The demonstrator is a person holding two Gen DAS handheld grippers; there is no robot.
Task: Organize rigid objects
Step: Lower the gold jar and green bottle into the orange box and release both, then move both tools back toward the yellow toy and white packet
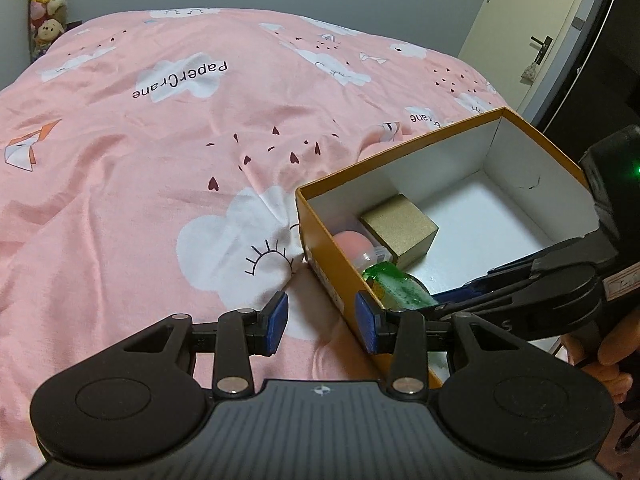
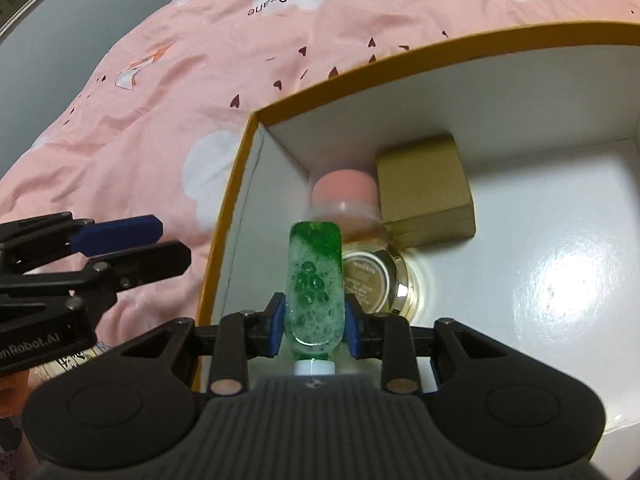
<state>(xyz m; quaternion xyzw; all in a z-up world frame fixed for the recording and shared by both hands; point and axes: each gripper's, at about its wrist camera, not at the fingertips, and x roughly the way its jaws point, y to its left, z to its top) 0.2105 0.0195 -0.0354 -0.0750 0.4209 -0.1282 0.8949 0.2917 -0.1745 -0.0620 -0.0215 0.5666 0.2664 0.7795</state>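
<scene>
Bottle (image 2: 316, 276): clear green plastic, gel inside full of bubbles, white cap at the near end, base pointing away. It sits at lower centre of the right wrist view, clamped between the blue pads of the right gripper (image 2: 315, 322); jaws narrowed onto its sides, over the near left corner of the box.

Box (image 2: 520, 80): largest item, open-topped, mustard-orange outside, glossy white inside, resting on the pink bedspread (image 1: 140, 184). It fills the right half of the right wrist view and mid right of the left wrist view.

Inside, toward the far left corner: gold carton (image 2: 426, 192), pink-lidded clear jar (image 2: 344, 196) touching it, and a gold-rimmed round jar (image 2: 380, 280) just below, partly hidden behind the bottle.

Left gripper (image 1: 322, 318): jaws partly open, nothing between the pads; right pad overlaps the box's near outer wall, contact cannot be told. A hand (image 1: 612, 356) is cut off at the lower right edge.

Writing: bedspread cloud print reads "PaperCrane", upside down. Left gripper body, seen at lower left of the right wrist view, shows "nRobot.AI", start cut off. Round jar's lid label is too blurred to read.
</scene>
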